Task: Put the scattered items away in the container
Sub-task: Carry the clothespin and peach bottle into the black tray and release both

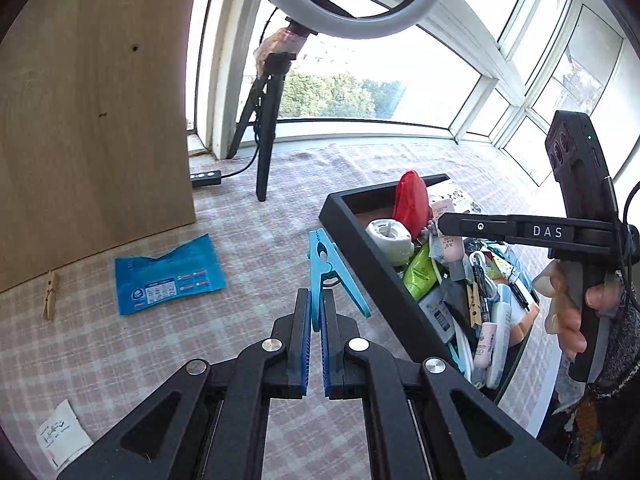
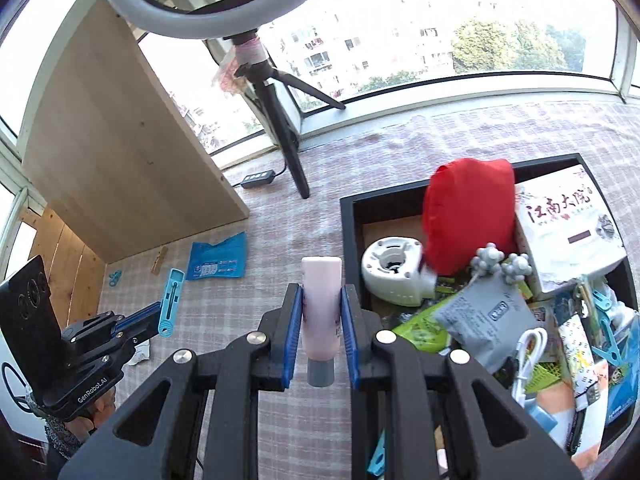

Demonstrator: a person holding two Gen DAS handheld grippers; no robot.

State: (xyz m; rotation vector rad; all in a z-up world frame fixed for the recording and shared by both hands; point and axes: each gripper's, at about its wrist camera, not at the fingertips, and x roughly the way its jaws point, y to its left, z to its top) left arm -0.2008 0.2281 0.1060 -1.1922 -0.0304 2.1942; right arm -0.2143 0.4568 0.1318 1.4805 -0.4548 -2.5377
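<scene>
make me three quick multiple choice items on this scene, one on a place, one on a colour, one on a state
1. Where does the blue packet lie?
A. in the container
B. on the checked cloth beside the wooden board
C. on the windowsill

2. What colour is the clip in the left tool?
A. blue
B. red
C. yellow

3. What is the state of the right tool?
A. open and empty
B. shut on the pink tube
C. shut on a white cable

Answers:
1. B, it lies flat on the cloth near the board, outside the black container.
2. A, a blue clip sticks out between its pads.
3. B, its pads press both sides of the pink tube.
</scene>
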